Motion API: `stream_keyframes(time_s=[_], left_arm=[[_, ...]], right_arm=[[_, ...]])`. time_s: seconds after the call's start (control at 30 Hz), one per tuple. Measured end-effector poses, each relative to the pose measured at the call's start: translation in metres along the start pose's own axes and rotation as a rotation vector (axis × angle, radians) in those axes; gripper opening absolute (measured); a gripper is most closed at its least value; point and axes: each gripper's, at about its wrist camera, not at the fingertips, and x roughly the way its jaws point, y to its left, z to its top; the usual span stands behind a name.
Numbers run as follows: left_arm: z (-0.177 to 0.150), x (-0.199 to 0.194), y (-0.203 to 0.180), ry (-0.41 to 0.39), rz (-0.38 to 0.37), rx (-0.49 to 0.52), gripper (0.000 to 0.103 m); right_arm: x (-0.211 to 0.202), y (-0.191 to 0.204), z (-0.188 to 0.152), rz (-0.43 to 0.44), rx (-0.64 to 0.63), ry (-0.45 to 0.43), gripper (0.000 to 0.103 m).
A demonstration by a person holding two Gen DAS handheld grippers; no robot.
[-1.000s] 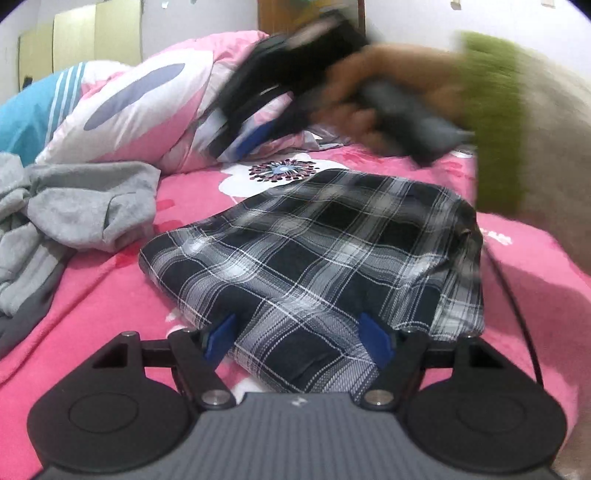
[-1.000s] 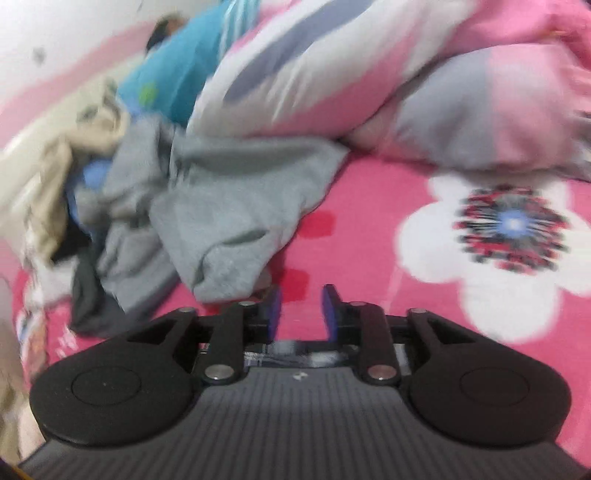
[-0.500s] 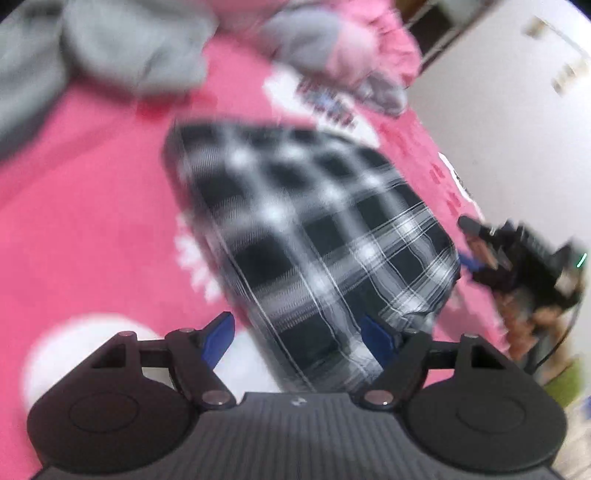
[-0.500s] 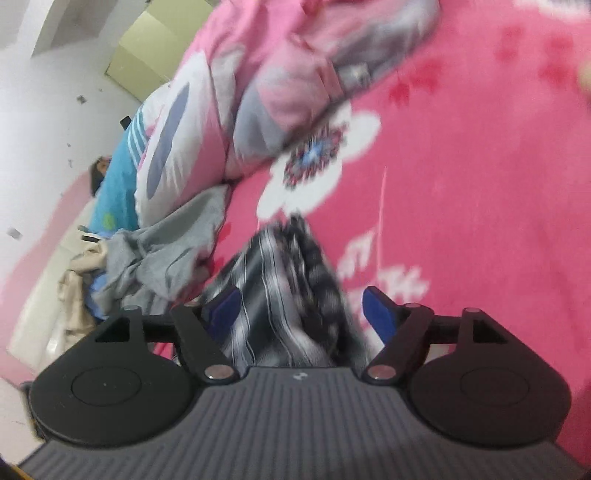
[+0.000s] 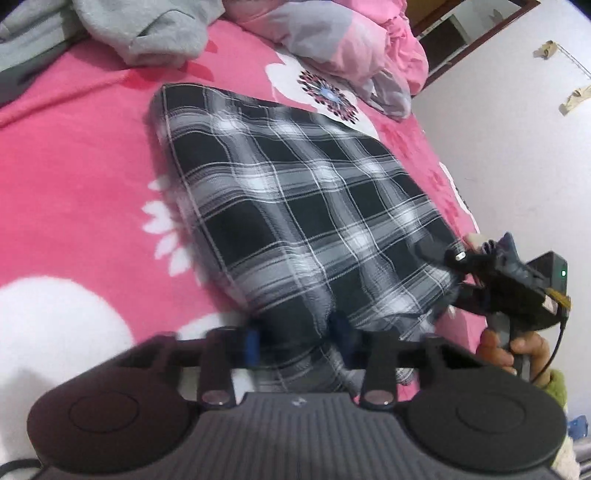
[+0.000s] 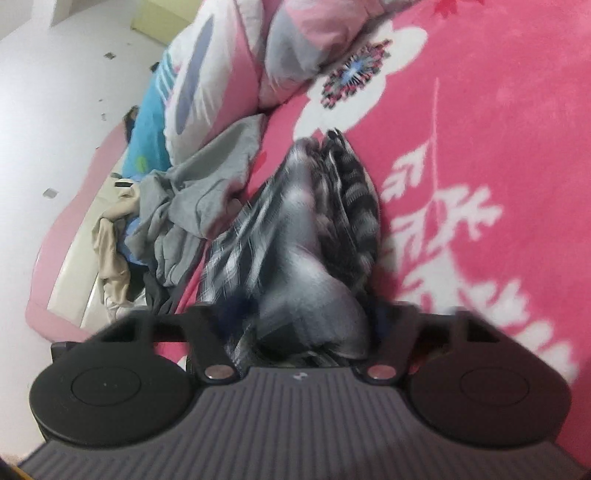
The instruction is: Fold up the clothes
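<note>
Lying folded on the pink flowered bed, with long axis running straight away from the near edge toward the pillows in the left wrist view: a black-and-white plaid garment, a fat rectangle with near hem bunched. Beyond it, well apart, a heap of grey clothes, untouched. At the near hem, two grips on one edge: left gripper at the near-left corner, jaws drawn in narrow with plaid cloth pinched between the blue pads, though blurred; right gripper at the near-right corner, seen from the side, tips buried in the cloth. In the right wrist view, right gripper with jaws fairly wide and a thick wad of plaid garment filling the gap, probably held, blur leaving the pinch itself uncertain. Neither hand nearer: both at the same short edge, fabric stretching away from both, so likely a lift and carry, or a fold forward along the long axis.
</note>
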Motion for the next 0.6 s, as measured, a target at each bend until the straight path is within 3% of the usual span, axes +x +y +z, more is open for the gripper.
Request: stream_keyframes(time_s=[0.1,0.23,0.43,0.53,0.6], left_arm=[[0.002,-0.016,0.000,-0.012,-0.011,0.033,0.018],[0.008,-0.044,0.018,0.012,-0.048,0.007,0.017],[-0.009,-0.104,0.042,0.088,-0.065,0.094,0.020],[-0.024,-0.110,0.045,0.109,0.098,0.190,0.032],[-0.028,-0.129,0.045,0.063,0.155,0.226,0.038]], right_arm=[[0.002,0.013,-0.012,-0.002,-0.002,-0.016,0.029],[-0.009,0.030,-0.039,0.034,0.035,-0.043,0.027],[-0.021,0.069,-0.111,0.099,0.073,-0.059,0.027],[-0.019,0.074,-0.139,0.021,0.030,-0.076,0.035],[-0.022,0.068,-0.149,-0.013,0.047,-0.103,0.039]])
